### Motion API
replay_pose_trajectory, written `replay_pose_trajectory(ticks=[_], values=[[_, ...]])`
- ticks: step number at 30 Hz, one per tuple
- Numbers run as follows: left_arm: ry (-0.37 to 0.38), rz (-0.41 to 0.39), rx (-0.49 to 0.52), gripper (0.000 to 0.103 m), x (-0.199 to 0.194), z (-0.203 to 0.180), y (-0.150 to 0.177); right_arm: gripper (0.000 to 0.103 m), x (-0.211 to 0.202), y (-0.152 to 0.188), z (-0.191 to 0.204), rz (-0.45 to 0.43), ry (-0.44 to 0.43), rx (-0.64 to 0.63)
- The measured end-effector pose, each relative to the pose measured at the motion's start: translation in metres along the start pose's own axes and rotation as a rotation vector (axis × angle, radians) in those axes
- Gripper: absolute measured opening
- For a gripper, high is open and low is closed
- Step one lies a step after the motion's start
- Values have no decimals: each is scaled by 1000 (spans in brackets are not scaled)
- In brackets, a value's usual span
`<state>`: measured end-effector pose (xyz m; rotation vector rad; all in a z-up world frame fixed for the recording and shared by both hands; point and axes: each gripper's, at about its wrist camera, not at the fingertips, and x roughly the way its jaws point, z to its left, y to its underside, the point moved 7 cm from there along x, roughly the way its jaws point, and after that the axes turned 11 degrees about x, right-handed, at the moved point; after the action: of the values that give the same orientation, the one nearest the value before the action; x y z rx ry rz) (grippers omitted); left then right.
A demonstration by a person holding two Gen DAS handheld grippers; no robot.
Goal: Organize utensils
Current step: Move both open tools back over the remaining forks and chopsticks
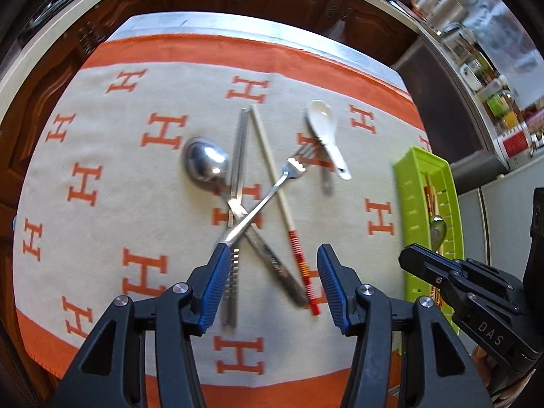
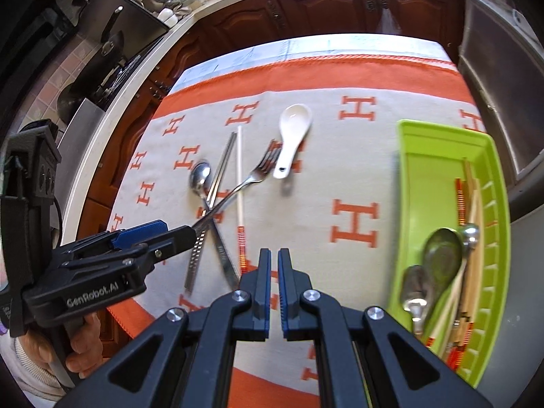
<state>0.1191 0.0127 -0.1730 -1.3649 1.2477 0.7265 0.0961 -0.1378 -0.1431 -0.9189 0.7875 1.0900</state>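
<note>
- my left tongs hang over the utensil pile on the bench, half spread with nothing pressed between the pads; i can't tell whether the left blue pad touches the fork handle passing its tip.
- my right tongs are closed and empty, between the pile and the green tray.
- the fork is the thing i'd go for: its long axis runs diagonally, tines up and to the right near the white ceramic spoon, handle end down at my left tongs.
- the left hand is clearly nearer to it; the tray, already holding a spoon, a ladle and chopsticks, sits off to its right, so the fork would travel that way.
- the fork crosses over the steel chopsticks and the metal spoon, and the white chopstick with the red end lies just beside, so lifting it may drag the others.
- the fork's handle end is hidden behind the pad, motion blur smears the lower utensils, and the tray is partly cut off behind the right tongs in the left view.
</note>
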Motion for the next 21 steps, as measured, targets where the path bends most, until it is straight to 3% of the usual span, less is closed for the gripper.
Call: replay_pose_trajectory(ticks=[12,15,21], values=[[152,-39,-210,48,26,58,-1,4,41,-3,25,64,-53,29],[188,-39,-232,41,35,60,-6,4,54,-4,29,79,-66,46],[243,-30,-262,40,57,56,-15,5,69,-12,29,86,-74,81]])
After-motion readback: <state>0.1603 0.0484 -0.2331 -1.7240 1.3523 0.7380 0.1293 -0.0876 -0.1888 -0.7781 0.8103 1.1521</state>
